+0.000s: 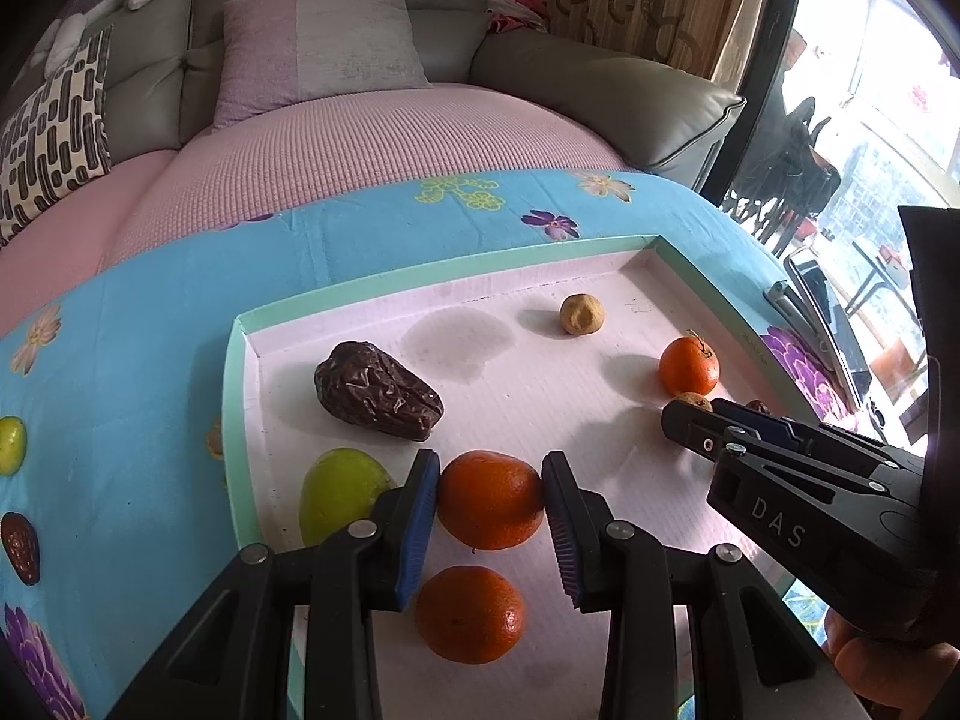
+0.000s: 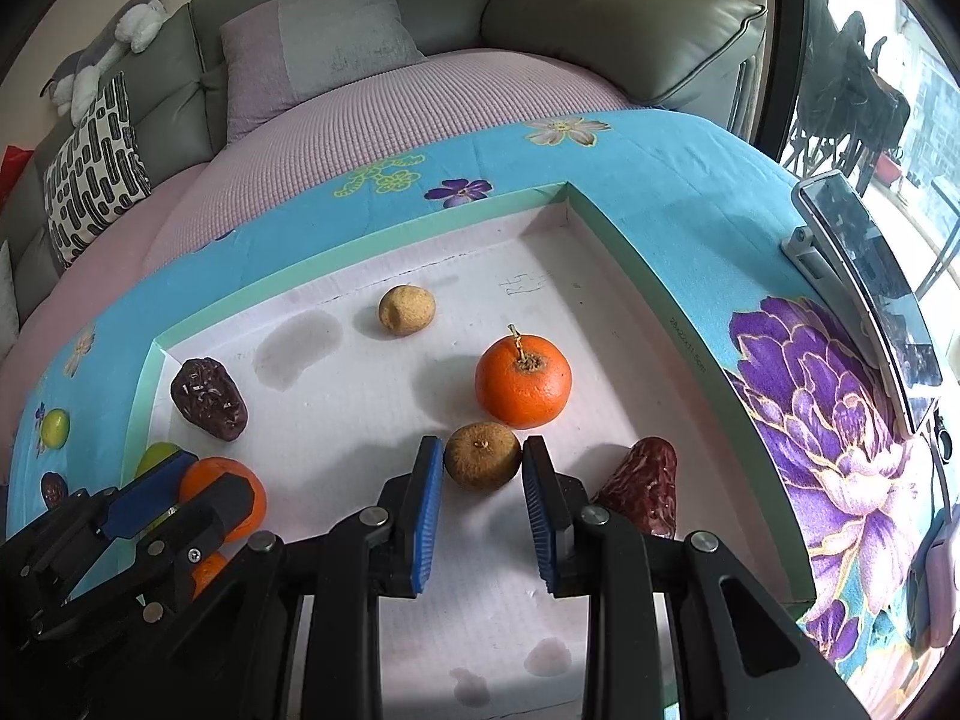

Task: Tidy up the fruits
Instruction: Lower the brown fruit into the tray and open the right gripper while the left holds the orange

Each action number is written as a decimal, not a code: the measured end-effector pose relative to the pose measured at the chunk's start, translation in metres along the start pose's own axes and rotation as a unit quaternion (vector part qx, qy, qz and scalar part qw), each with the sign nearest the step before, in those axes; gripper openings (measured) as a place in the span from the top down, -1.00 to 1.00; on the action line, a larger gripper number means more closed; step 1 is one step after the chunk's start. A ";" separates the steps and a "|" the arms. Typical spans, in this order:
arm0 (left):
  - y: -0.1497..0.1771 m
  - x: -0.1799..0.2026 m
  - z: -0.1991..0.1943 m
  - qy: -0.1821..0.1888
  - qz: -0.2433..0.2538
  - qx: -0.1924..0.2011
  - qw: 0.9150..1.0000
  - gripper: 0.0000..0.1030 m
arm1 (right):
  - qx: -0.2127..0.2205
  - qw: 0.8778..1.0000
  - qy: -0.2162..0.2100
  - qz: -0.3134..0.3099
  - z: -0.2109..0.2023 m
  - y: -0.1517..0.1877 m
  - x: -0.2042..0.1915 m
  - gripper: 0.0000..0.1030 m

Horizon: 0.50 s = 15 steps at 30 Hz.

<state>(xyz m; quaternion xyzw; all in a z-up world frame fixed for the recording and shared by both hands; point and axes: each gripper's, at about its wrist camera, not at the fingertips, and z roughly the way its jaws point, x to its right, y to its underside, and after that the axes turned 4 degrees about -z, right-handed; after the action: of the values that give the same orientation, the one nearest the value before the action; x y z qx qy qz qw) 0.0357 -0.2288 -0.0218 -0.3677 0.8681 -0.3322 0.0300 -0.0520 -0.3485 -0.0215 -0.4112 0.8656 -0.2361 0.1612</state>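
A shallow tray with a teal rim lies on a blue flowered cloth. My left gripper is shut on an orange, its blue pads pressing both sides; the right wrist view shows it at lower left. My right gripper is shut at its tips on a small brown round fruit, beside an orange with a stem. It enters the left wrist view from the right. Also in the tray are a second orange, a green fruit, a dark date, a tan round fruit and a red date.
Outside the tray on the left of the cloth lie a small green fruit and a dark date. A phone on a stand leans at the right edge. A grey sofa with cushions stands behind.
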 end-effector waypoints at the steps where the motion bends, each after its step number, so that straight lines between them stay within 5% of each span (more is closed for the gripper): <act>1: 0.000 0.000 0.000 -0.001 0.001 0.000 1.000 0.27 | 0.000 1.000 0.000 0.000 0.000 0.000 0.000 0.44; 15: 0.000 0.003 0.001 -0.006 0.011 -0.005 1.000 0.25 | -0.001 1.000 0.001 -0.001 -0.001 0.000 -0.001 0.44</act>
<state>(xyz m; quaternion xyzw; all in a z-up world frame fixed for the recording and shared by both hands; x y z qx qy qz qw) 0.0334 -0.2316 -0.0222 -0.3599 0.8737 -0.3252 0.0373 -0.0519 -0.3477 -0.0207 -0.4115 0.8658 -0.2357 0.1595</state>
